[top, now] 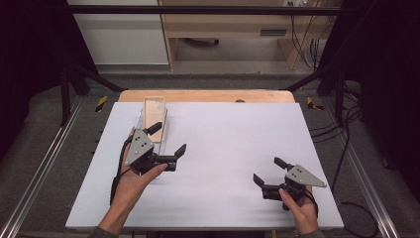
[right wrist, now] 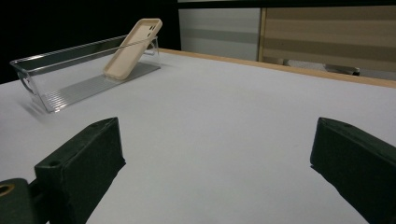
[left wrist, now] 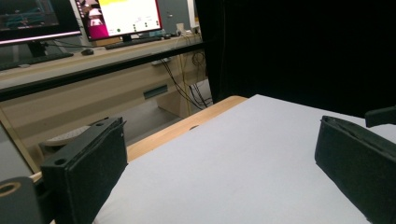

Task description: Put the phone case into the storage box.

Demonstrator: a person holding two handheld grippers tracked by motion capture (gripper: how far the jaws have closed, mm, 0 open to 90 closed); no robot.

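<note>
1. Showing, in high view, both grippers over the sheet (top: 223,148): left gripper (top: 168,141) near the tray (top: 148,111), right gripper (top: 270,172) well apart at the near right.
2. Showing, in right gripper view, what high view blurs: clear tray (right wrist: 51,95) w/ ribbed floor, beige phone case (right wrist: 133,46) leaning tilted inside it, top edge resting on the tray's far wall.
3. Showing, in left gripper view, monitors (left wrist: 126,16) and a keyboard (left wrist: 133,42) on a desk beyond the table; tip of the other gripper peeking in at the right edge.
4. Lying flat: pale grey sheet over a wooden table (top: 208,95), wood strip visible along the far edge. Black curtains at both sides, metal frame rails, cables on the floor at right, wooden desk behind.
5. Hovering close to the tray: left gripper, jaws spread wide, gripping nothing, nothing between them but bare sheet.
6. Sitting low over the sheet: right gripper (right wrist: 215,172), jaws likewise wide apart, released, touching nothing; tray and case far ahead of it to its left.
</note>
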